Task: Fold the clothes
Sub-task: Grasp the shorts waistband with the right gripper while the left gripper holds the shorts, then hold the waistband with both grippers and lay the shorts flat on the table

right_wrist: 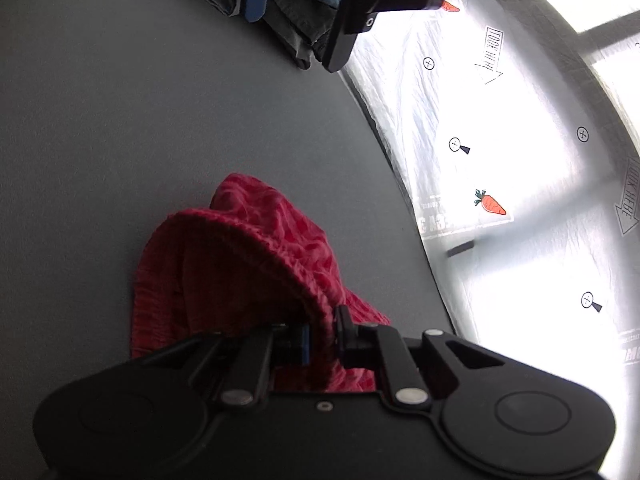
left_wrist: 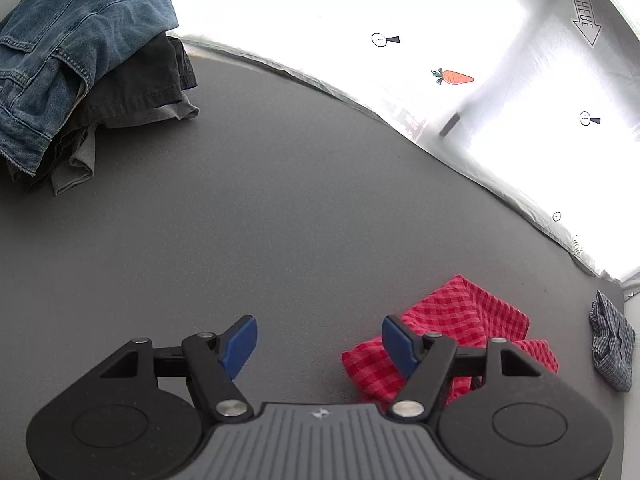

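1. Right claw [right_wrist: 320, 334] pinched tight on the edge of the red checked cloth [right_wrist: 256, 264], near the desk's [right_wrist: 100, 140] side edge.
2. Red checked cloth bunched up in a heap on the gray desk, one edge lifted in the right claw.
3. Left claw [left_wrist: 319, 344] wide apart with blue pads [left_wrist: 240, 346], holding nothing, up over bare desk [left_wrist: 280, 200], just beside the red checked cloth [left_wrist: 460, 320].
4. Small blue checked cloth [left_wrist: 612, 340] crumpled by the desk's edge, past the red one.
5. Far corner: pile of folded clothes, blue jeans [left_wrist: 80, 48] on top, dark and gray clothes [left_wrist: 136, 96] under them.
6. Beyond the desk edge, shiny white sheet [left_wrist: 440, 8] with a carrot picture [left_wrist: 454, 77].
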The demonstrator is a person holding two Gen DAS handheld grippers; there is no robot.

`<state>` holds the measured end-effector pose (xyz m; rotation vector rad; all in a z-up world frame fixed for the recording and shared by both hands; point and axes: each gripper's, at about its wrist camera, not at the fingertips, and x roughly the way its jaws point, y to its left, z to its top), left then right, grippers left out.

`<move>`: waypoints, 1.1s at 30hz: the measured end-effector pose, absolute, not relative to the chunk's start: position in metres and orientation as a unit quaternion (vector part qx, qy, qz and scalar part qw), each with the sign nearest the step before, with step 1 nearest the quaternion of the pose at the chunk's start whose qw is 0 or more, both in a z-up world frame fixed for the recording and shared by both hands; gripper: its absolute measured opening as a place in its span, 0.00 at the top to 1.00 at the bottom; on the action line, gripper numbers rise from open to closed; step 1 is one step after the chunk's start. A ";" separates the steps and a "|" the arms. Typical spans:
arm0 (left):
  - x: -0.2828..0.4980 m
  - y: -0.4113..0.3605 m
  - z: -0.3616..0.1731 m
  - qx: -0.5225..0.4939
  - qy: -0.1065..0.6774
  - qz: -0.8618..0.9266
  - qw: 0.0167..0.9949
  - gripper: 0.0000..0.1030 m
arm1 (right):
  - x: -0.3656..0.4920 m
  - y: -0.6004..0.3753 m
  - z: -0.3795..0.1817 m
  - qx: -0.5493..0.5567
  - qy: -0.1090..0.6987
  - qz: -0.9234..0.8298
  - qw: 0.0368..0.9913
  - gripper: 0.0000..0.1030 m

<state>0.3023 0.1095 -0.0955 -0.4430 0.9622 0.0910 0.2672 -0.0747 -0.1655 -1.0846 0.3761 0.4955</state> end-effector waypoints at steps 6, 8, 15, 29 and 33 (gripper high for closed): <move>0.277 0.068 -0.079 -0.141 0.439 -0.024 0.887 0.27 | 0.298 -0.122 -0.047 -0.347 0.189 0.146 0.907 0.89; 0.267 0.054 -0.073 -0.118 0.429 -0.045 0.895 0.26 | 0.301 -0.139 -0.010 -0.301 0.183 0.128 0.927 0.89; 0.234 0.004 -0.050 -0.073 0.375 -0.172 0.908 0.15 | 0.283 -0.180 0.061 -0.199 0.158 0.089 0.963 0.89; 0.207 -0.121 -0.086 0.099 0.352 -0.231 0.902 0.09 | 0.240 -0.191 0.054 -0.142 0.179 0.076 0.971 0.89; 0.220 -0.142 -0.100 0.158 0.330 -0.185 0.912 0.79 | 0.227 -0.199 0.059 -0.127 0.171 0.069 0.975 0.89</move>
